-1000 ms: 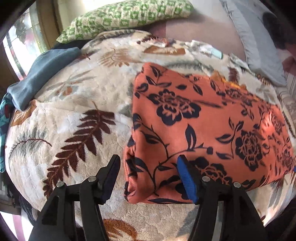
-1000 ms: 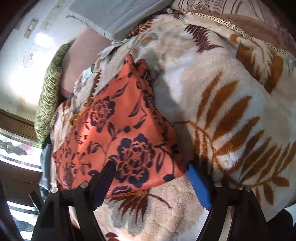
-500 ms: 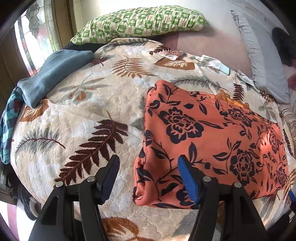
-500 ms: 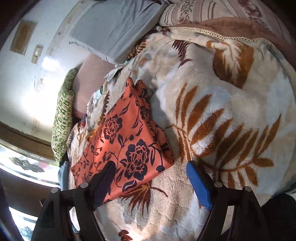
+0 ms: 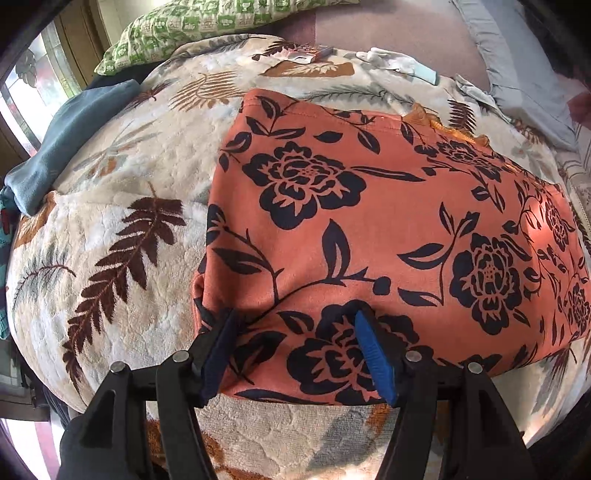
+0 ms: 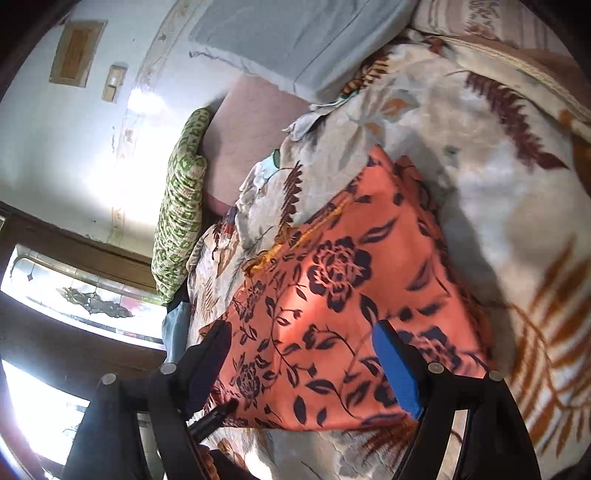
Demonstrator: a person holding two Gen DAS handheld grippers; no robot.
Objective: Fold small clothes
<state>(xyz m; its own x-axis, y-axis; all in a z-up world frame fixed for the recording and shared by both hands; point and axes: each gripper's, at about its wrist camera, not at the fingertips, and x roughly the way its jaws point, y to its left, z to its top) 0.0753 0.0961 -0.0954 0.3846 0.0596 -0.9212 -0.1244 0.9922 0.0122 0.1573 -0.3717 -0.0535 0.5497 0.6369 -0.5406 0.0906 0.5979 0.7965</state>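
An orange garment with dark flower print [image 5: 369,229] lies folded flat on a cream leaf-patterned blanket [image 5: 110,240]. My left gripper [image 5: 295,325] points steeply down at the garment's near left corner. It is open, and its two fingers straddle the cloth at the near edge, the left one at the cloth's side fold. In the right wrist view the same garment [image 6: 332,295] fills the middle. My right gripper [image 6: 303,332] hangs open above the garment's other end, with only cloth seen between its fingers.
A green patterned pillow [image 5: 221,22] and a grey pillow [image 5: 517,85] lie at the far side of the bed. A blue-grey folded cloth [image 5: 66,147] rests at the left edge by the window. Small pale cloths [image 5: 391,61] lie beyond the garment.
My left gripper has shifted right and down, so both fingers now straddle the garment's corner instead of one over the blanket. My right gripper has risen and swung over the garment.
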